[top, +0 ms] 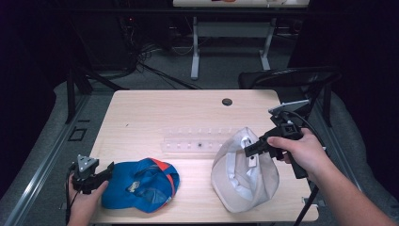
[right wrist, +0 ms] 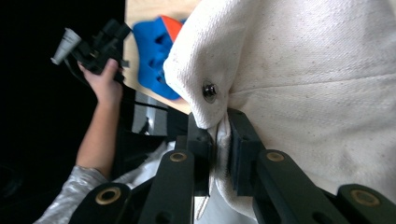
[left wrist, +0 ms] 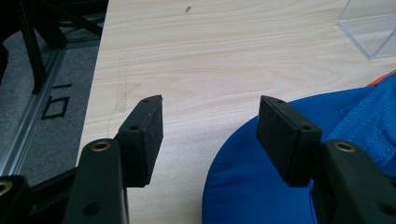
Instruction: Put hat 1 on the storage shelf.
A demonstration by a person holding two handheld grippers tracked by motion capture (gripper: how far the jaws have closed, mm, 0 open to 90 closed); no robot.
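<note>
The right gripper [right wrist: 219,140] has its fingers [right wrist: 243,149] pinched on a fold of the white cap [top: 244,174], just below a metal snap [right wrist: 209,92]; the cap hangs from them with its lower edge on the bench [top: 155,113]. The left gripper [left wrist: 210,126] holds its fingers [left wrist: 144,135] spread with nothing between them, one over the brim of the blue cap [top: 141,183], the other over bare bench. A clear tray [top: 193,140] lies beyond both caps.

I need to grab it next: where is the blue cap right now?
In the high view the blue fabric cap lies at the table's near left, beside the open left gripper.
</note>
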